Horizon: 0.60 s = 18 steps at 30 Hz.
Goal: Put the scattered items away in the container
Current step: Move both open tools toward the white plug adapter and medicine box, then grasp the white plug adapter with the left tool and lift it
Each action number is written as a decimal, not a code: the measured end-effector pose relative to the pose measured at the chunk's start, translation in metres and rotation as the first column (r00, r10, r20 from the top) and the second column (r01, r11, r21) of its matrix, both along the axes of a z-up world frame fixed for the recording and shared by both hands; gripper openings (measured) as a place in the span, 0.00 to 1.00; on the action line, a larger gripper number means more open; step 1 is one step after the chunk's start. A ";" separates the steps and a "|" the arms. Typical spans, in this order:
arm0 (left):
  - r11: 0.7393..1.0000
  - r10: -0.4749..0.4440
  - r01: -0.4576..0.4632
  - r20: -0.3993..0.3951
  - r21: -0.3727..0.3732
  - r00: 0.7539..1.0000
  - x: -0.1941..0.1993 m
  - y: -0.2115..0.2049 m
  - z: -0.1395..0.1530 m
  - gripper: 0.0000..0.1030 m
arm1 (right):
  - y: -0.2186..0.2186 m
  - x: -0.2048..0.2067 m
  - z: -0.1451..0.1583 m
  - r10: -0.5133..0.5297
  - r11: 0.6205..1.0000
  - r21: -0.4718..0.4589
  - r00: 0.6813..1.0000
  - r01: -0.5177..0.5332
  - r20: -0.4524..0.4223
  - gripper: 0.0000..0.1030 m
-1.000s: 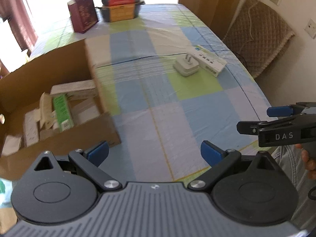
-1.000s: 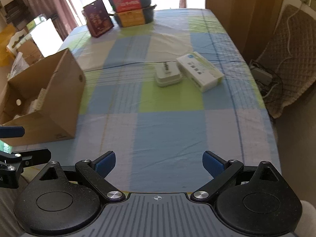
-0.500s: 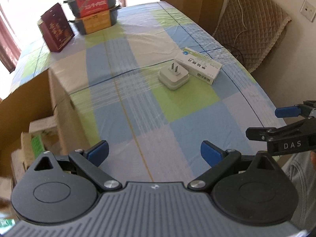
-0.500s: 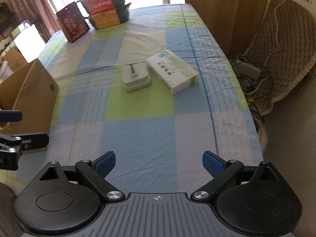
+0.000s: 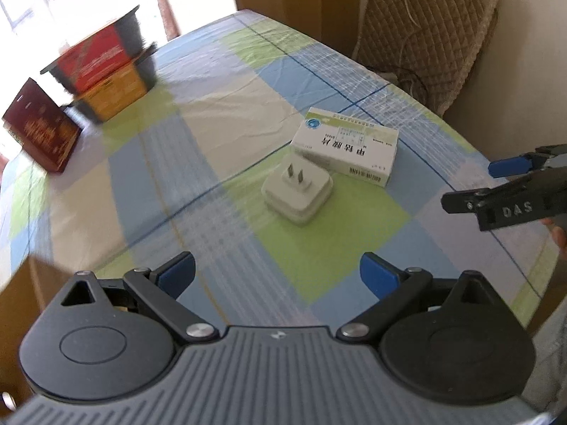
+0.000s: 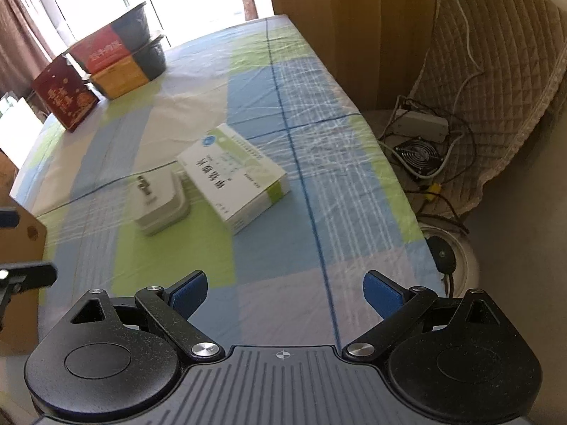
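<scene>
Your left tongs [image 5: 277, 272] and right tongs [image 6: 285, 293] both hang with jaws spread apart and nothing between them, above the near edge of the bench [image 5: 219, 81] with its blue, green and white checked cloth. The white square plug adapter [image 5: 298, 191] lies prongs-up on a green check, touching the white-and-green cardboard medicine box [image 5: 347, 148]. The brown cardboard container [image 6: 21, 248] sits at the left edge, well apart from both.

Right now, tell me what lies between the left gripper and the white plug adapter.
Nothing: in the left wrist view only bare checked tablecloth lies between the open left gripper and the white plug adapter. The medicine box sits beyond it.
</scene>
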<state>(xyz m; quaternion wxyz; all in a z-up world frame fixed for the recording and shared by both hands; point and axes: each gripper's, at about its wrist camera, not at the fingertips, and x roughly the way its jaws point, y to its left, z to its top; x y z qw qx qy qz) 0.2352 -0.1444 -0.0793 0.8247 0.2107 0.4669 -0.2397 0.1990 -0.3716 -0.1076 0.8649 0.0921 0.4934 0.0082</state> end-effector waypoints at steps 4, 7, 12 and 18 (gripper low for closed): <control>0.996 -0.084 0.084 -0.009 0.019 0.996 0.024 -0.021 -0.018 0.95 | -0.011 0.007 -0.005 -0.039 0.999 0.004 0.999 0.039 -0.012 0.97; 0.991 -0.132 0.132 -0.015 0.022 0.991 0.040 -0.032 -0.032 0.95 | -0.019 0.009 -0.008 -0.073 0.996 0.042 0.997 0.074 -0.025 0.97; 0.982 -0.190 0.189 -0.036 -0.012 0.981 0.066 -0.042 -0.051 0.94 | -0.027 0.014 -0.010 -0.111 0.990 0.086 0.993 0.114 -0.042 0.97; 0.963 -0.268 0.268 -0.031 -0.014 0.963 0.084 -0.055 -0.068 0.94 | -0.030 0.021 -0.013 -0.133 0.985 0.104 0.990 0.138 -0.056 0.97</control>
